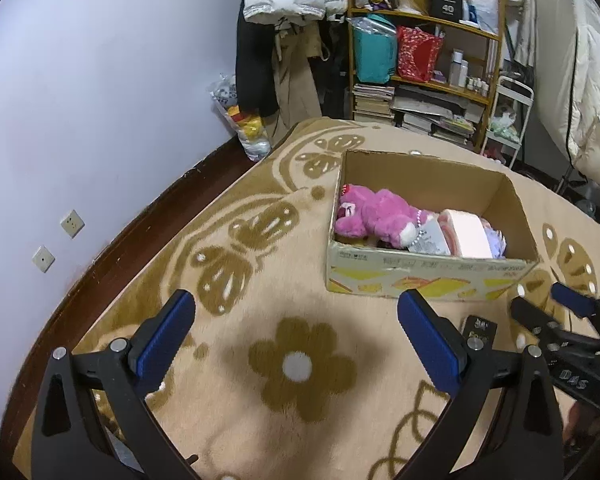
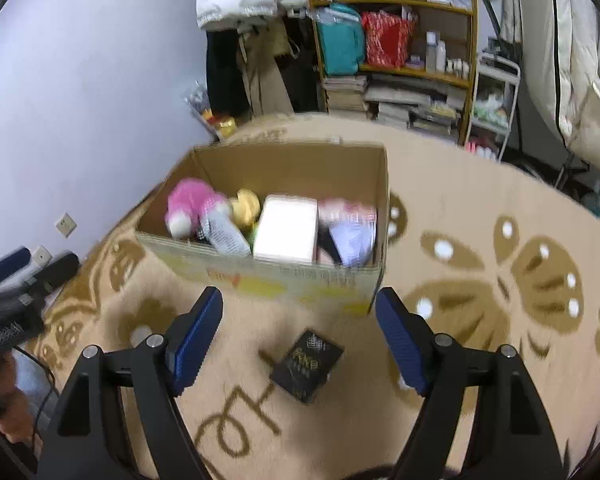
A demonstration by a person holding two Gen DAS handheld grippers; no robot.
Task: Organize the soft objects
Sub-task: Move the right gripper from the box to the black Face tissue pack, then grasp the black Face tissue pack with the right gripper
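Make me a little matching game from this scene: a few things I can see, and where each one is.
Things:
1. pink plush toy
2. small black box
3. red bag
4. wall sockets

Places:
A. on the carpet in front of the carton
B. on the wooden shelf
C. inside the cardboard box
D. low on the pale wall

Pairs: 1-C, 2-A, 3-B, 4-D

A cardboard box (image 1: 428, 276) sits on the carpet (image 1: 260, 420), holding a plush bear (image 1: 374, 216) at its left with a tissue pack (image 1: 466, 234) to the right. A small booklet (image 2: 307, 365) lies before it; shelves (image 1: 424, 68) stand behind.
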